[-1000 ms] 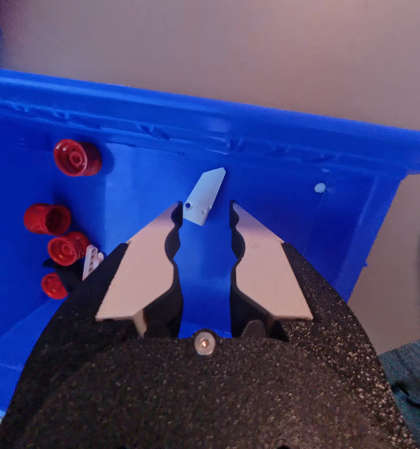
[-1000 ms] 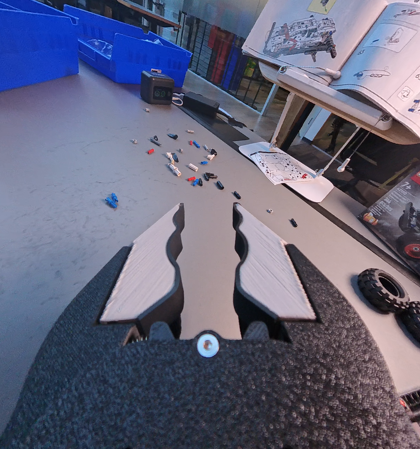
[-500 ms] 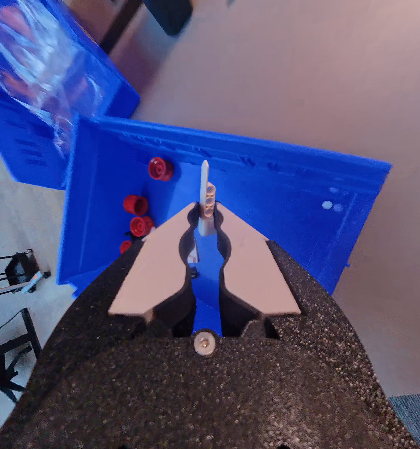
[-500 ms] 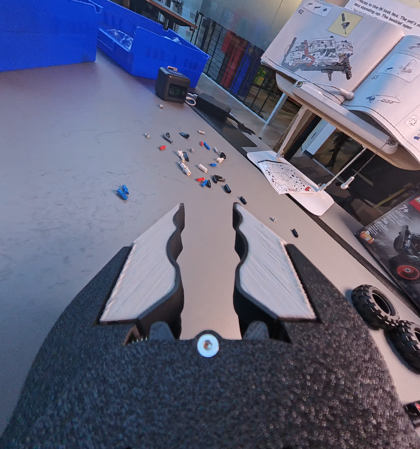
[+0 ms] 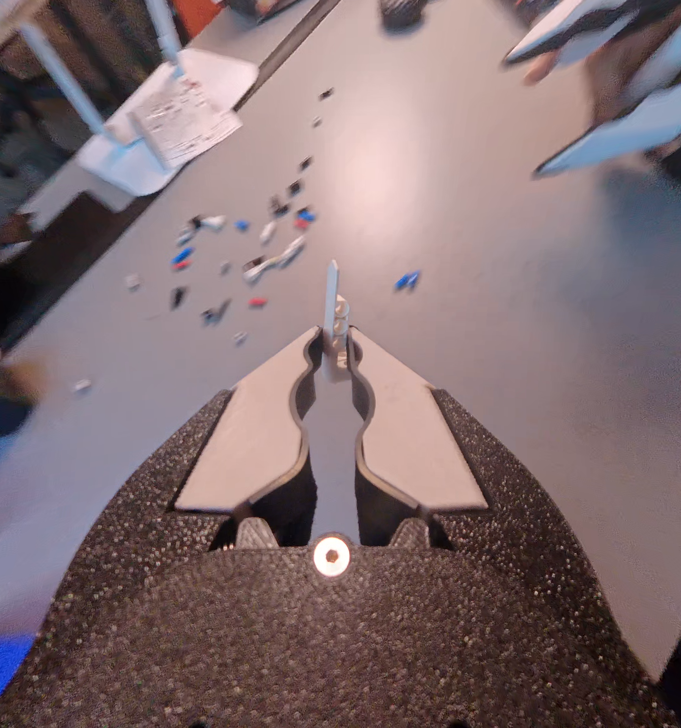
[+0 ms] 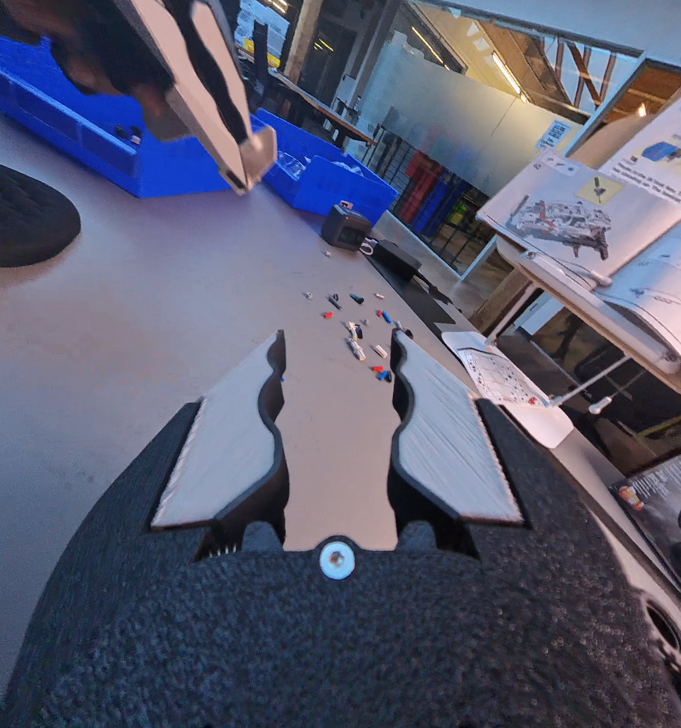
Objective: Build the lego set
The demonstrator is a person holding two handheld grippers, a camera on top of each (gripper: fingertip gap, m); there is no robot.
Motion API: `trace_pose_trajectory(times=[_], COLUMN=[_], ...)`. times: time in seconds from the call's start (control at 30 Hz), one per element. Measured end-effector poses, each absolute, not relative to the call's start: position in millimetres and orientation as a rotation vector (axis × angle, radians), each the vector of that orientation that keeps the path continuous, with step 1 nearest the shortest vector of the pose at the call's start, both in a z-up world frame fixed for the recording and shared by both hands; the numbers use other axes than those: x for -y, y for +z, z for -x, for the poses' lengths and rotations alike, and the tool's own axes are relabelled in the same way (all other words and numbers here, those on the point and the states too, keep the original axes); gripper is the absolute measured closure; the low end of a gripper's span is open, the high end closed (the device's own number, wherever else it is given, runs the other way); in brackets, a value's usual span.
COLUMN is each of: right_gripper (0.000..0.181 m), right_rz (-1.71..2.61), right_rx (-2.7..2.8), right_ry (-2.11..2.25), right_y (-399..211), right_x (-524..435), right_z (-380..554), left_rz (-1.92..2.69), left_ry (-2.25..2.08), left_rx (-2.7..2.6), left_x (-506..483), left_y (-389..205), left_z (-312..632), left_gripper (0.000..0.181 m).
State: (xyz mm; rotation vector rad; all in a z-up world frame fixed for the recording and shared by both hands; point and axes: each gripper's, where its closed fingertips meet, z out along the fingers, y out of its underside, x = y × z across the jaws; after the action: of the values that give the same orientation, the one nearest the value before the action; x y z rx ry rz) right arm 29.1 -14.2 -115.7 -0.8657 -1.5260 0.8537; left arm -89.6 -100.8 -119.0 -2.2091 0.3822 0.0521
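1. A pale grey panel piece [image 5: 333, 315] is pinched at the tips of the left gripper [image 5: 334, 335] — held above the table [image 5: 488, 275].
2. The right gripper [image 6: 337, 338] is spread, nothing held.
3. Fetch step, probably — next, the loose pins [image 5: 252, 252] at 11 o'clock likely get matched.

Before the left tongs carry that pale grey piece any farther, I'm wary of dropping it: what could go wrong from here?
1. The left tongs pinch the pale grey piece only at their very tips, most of it sticking out; a bump may twist it loose.
2. The right tongs hang open close by; the two could collide.
3. Small loose parts lie scattered on the grey table; a dropped piece could knock them about.
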Motion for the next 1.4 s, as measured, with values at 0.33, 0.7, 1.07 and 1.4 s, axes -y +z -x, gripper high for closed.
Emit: trace_pose_trajectory(times=[0.33, 0.7, 1.07, 1.4], right_gripper=[0.107, 0.127, 0.118, 0.11], right_rz=[0.79, 1.079, 1.454, 1.339], right_rx=[1.66, 2.084, 2.184, 2.006], right_ry=[0.638, 0.628, 0.661, 0.802], right_y=[-138, -198, -224, -196], right_x=[23, -9, -18, -13], right_z=[-15, -4, 15, -4], left_rz=[1.977, 2.147, 2.302, 2.267], left_ry=[-1.174, -0.645, -0.358, -0.272], left_rx=[-0.157, -0.189, -0.497, -0.531], left_x=[19, 29, 35, 31], left_y=[-135, -168, -221, -222], left_z=[-54, 41, 36, 31], left_gripper=[0.17, 0.148, 0.147, 0.159])
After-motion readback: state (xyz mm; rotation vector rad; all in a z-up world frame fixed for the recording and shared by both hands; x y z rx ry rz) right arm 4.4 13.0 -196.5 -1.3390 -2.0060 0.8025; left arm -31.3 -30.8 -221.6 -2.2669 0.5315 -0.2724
